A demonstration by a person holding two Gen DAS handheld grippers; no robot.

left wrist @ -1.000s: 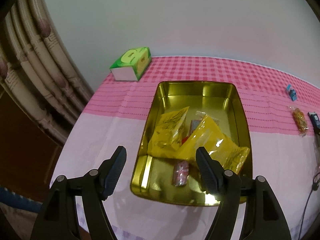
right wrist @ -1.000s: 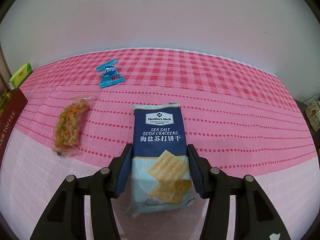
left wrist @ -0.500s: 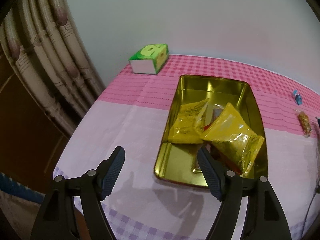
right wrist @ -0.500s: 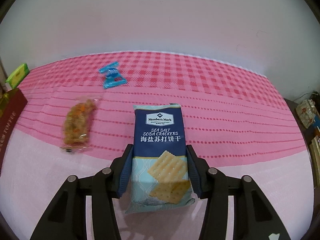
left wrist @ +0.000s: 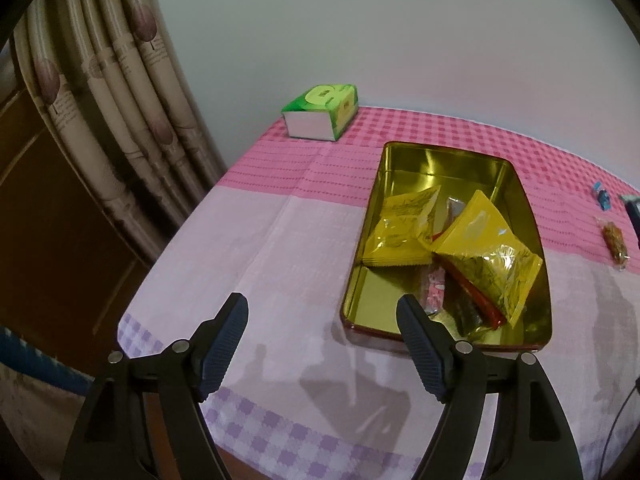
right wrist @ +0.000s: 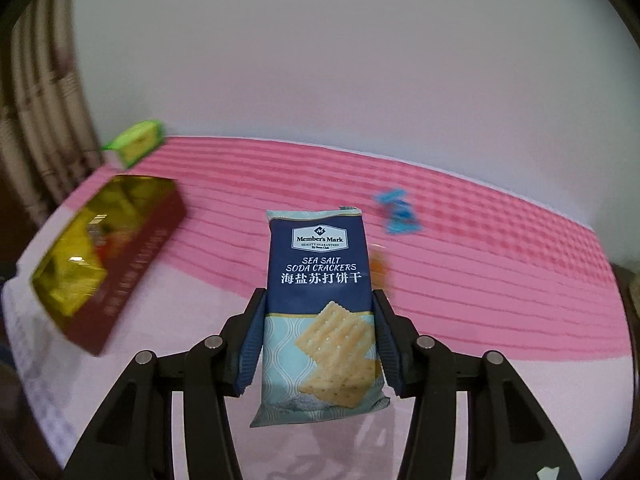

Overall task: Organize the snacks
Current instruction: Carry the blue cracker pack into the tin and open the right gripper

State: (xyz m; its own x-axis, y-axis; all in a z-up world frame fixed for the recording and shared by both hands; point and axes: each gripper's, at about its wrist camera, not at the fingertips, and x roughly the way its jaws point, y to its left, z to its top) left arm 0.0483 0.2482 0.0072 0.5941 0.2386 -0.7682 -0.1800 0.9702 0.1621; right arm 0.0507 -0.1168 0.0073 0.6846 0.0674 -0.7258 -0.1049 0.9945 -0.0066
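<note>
Cracker packet (right wrist: 316, 300), off the counter (right wrist: 500, 288), is riding clamped at mid-sides in the right hand-held gripper (right wrist: 318, 338) toward the tin (right wrist: 132, 268); light, crinkly, fragile. Left hand-held gripper (left wrist: 322, 342) has just been opening, empty.

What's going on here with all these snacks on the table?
A person is sorting snacks into a gold tin. The right gripper is shut on a soda cracker pack, held above the tablecloth. The left gripper, empty, its jaws just opening wider, hangs beside the tin, which holds yellow packets.
</note>
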